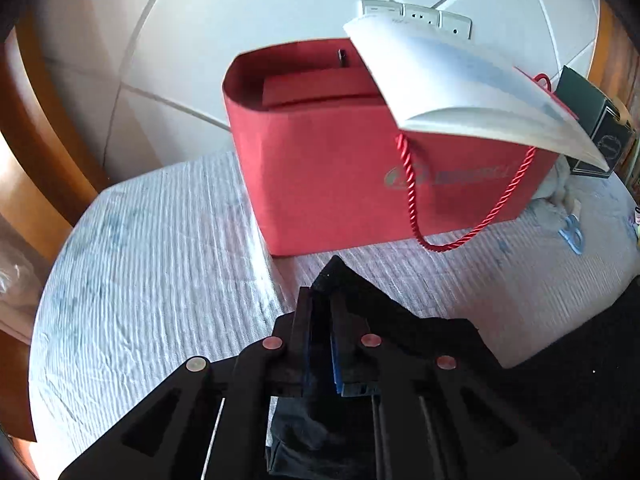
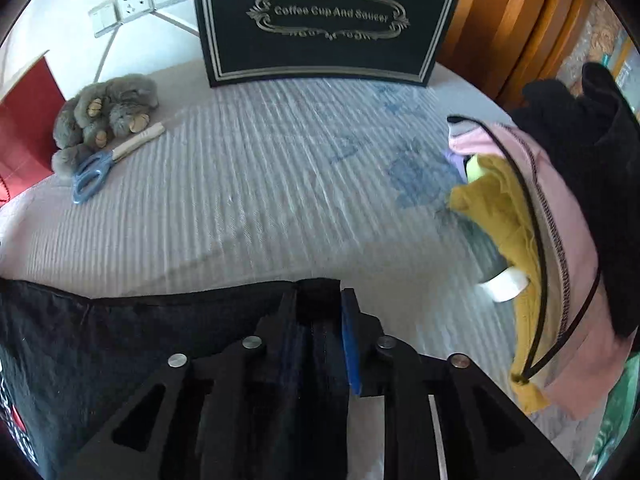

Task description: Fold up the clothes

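Left tongs [image 1: 322, 312] clenched on a corner of the black garment [image 1: 560, 360], fabric pinched between the pads. Right tongs [image 2: 320, 304] clenched on another edge of it, cloth spreading left over the bed [image 2: 260, 184]. Red bag [image 1: 360, 168] stands just beyond the left tongs. Heap of clothes [image 2: 552, 240] sits right; scissors [image 2: 96, 172] touching a plush toy [image 2: 104, 108] far left.

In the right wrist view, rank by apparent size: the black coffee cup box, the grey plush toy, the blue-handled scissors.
1. Black coffee cup box, clearly largest.
2. Grey plush toy.
3. Blue-handled scissors, smallest.
The box stands farthest from the camera, so its lead holds.
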`<act>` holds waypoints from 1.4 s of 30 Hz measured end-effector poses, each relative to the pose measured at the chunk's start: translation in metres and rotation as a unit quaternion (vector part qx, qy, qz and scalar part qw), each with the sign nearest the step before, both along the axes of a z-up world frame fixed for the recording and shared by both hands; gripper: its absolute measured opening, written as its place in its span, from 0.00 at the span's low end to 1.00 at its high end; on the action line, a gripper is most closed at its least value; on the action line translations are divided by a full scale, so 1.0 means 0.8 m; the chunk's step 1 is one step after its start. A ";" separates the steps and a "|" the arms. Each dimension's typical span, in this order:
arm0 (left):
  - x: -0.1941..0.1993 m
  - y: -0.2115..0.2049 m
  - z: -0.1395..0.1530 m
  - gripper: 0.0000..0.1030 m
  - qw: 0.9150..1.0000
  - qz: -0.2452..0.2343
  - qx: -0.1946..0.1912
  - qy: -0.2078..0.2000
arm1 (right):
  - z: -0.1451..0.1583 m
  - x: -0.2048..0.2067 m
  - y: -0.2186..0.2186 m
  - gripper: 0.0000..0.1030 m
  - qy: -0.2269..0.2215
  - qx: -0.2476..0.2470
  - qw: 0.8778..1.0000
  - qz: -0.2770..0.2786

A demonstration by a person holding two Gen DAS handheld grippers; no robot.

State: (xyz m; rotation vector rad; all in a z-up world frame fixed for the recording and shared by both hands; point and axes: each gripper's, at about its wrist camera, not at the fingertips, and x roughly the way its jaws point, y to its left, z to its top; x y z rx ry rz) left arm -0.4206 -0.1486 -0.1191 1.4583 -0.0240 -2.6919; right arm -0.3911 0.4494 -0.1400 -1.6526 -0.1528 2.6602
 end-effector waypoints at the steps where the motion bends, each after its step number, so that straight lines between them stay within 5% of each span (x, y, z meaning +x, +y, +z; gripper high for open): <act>1: 0.002 -0.007 0.001 0.17 1.000 0.006 0.003 0.005 | -0.005 0.000 0.001 0.21 -0.002 -0.002 1.000 -0.011; 2: 0.004 -0.014 0.001 0.23 1.000 0.012 0.005 0.010 | -0.003 0.005 0.006 0.22 0.006 -0.006 1.000 -0.024; 4: 0.013 -0.031 0.013 0.57 0.999 0.026 0.012 0.023 | 0.007 0.018 0.018 0.22 0.029 -0.014 0.998 -0.053; 5: 0.019 -0.040 0.020 0.59 0.999 0.033 0.016 0.028 | 0.016 0.027 0.028 0.22 0.043 -0.020 0.997 -0.069; 8: 0.055 -0.061 0.044 0.60 0.999 0.038 0.026 0.023 | 0.049 0.061 0.052 0.23 0.067 -0.056 0.991 -0.099; 14: 0.198 -0.040 0.055 0.60 0.999 -0.004 0.023 -0.029 | 0.077 0.178 0.033 0.24 0.058 -0.074 0.995 -0.039; 22: 0.386 0.010 0.042 0.60 0.999 0.012 -0.007 -0.049 | 0.018 0.271 0.027 0.25 -0.004 -0.114 0.993 -0.024; 30: 0.500 0.044 0.022 0.60 0.997 0.030 -0.009 -0.069 | -0.003 0.333 0.025 0.25 -0.010 -0.117 0.993 0.007; 35: 0.549 0.031 0.009 0.61 0.997 0.022 0.015 -0.067 | 0.011 0.401 0.036 0.55 0.039 -0.124 0.991 0.003; 42: 0.595 0.010 -0.019 0.75 0.998 -0.013 0.036 -0.044 | 0.026 0.511 0.044 0.74 0.084 -0.124 0.989 -0.006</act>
